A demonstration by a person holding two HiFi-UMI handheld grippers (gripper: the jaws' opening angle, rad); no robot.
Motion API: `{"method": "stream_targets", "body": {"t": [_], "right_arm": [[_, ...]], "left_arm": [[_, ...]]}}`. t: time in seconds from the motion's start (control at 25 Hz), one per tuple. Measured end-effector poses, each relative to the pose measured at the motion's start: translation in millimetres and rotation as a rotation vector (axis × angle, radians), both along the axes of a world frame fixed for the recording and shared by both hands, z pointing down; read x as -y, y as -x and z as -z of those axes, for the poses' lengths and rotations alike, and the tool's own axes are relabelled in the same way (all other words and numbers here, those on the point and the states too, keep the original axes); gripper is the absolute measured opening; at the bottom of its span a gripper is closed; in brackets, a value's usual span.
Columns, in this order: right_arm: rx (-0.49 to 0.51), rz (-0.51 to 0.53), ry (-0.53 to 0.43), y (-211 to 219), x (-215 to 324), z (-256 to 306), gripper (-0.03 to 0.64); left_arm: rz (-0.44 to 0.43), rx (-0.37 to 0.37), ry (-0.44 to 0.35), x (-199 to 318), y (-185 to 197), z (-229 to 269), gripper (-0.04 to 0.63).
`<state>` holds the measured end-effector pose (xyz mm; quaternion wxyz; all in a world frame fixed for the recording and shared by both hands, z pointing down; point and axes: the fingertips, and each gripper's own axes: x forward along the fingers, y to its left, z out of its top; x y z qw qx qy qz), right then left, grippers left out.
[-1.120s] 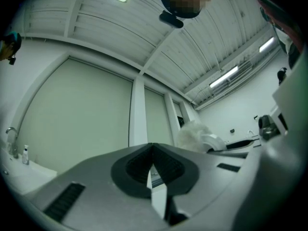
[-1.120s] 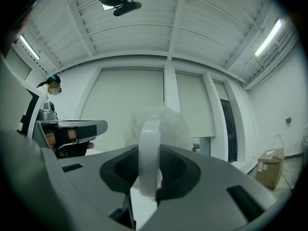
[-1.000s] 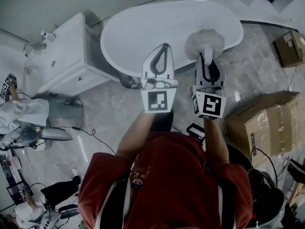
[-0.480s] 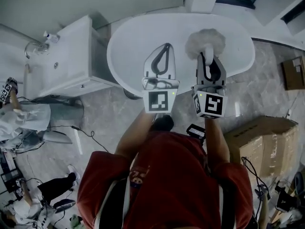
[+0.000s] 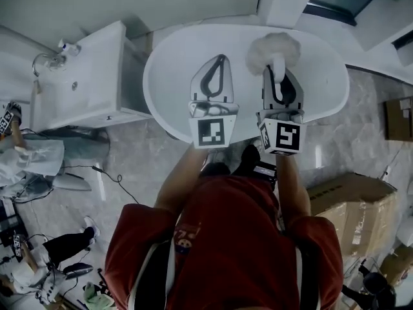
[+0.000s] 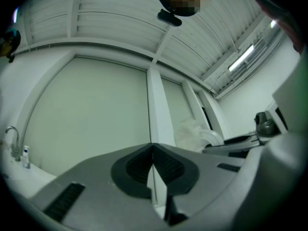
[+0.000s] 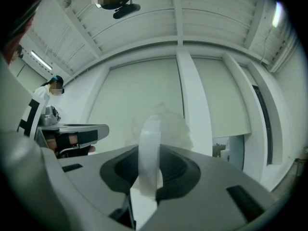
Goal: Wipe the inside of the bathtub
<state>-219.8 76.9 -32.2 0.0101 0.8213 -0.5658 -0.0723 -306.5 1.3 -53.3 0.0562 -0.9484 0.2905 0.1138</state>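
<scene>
The white oval bathtub [image 5: 171,63] lies at the top middle of the head view. Both grippers are held above it, side by side. My right gripper [image 5: 279,75] [image 7: 149,154] is shut on the white handle [image 7: 150,143] of a fluffy white duster. The duster's head [image 5: 273,48] [image 7: 171,124] sticks out past the jaws over the tub's far part. My left gripper [image 5: 220,59] [image 6: 152,147] is shut with nothing between its fingers. The duster head [image 6: 191,131] also shows to the right in the left gripper view.
A white vanity cabinet [image 5: 90,76] with a faucet [image 5: 49,62] stands left of the tub. Cardboard boxes [image 5: 352,205] sit on the floor at right, cables [image 5: 110,179] at left. A white pillar [image 5: 284,2] rises behind the tub. Another person [image 5: 26,154] is at the left edge.
The person has come closer to the tub, so both grippers now hang further over its inside. The right gripper still holds the duster; the left stays shut.
</scene>
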Motion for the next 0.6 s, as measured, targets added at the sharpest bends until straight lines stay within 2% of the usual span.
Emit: {"method": "stream_targets", "body": {"t": [0.24,0.6], "right_arm": [[0.004,0.100,0.014,-45.8,12.7,-7.0,0.094],[0.047,0.243,0.029,-107.2,29.4,-28.2,0.094]], "left_arm": [[0.093,-0.001,0.009,4.5,-40.3,-0.8,0.015],[0.226,0.050,0.013,8.4,-95.0,-15.7,0.015]]}}
